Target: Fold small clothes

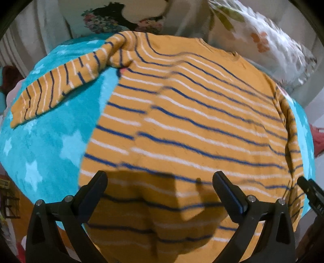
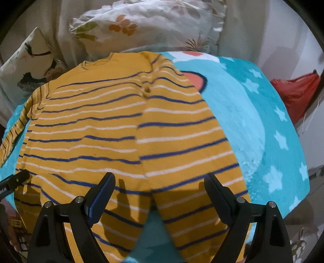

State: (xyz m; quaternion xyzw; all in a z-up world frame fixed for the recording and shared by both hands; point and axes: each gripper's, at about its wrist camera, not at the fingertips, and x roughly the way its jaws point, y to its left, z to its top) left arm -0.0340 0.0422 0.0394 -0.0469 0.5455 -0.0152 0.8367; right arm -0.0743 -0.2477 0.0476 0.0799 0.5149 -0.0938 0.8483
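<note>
Two grippers over one garment: left gripper (image 1: 160, 178) with fingers spread wide and nothing between them, right gripper (image 2: 160, 180) likewise spread and holding nothing. Hover just above the lower part of a mustard romper (image 1: 192, 121) striped in blue and white, spread flat on a teal blanket (image 1: 50, 141) with pale stars. Long axis running away from both cameras: neckline (image 2: 97, 60) at the far end near the pillows, two legs (image 2: 202, 212) at the near end under the fingers, split by a gap where blanket shows in the right wrist view. One sleeve (image 1: 56, 87) stretched out to the left and lying flat on the blanket; other sleeve seemingly folded in along the right edge, hard to tell for sure. Seam or fold line running lengthwise down the middle, stripes offset across it. Floral pillow (image 2: 141, 26) and a second, dark-printed pillow (image 1: 121, 18) beyond the neckline, against a pale curtain. Red cloth (image 2: 295, 95) off to the right, well apart from the romper. Lettering on the side of the other gripper at each frame's edge, too blurred to read. No brand or label readable on the romper.
</note>
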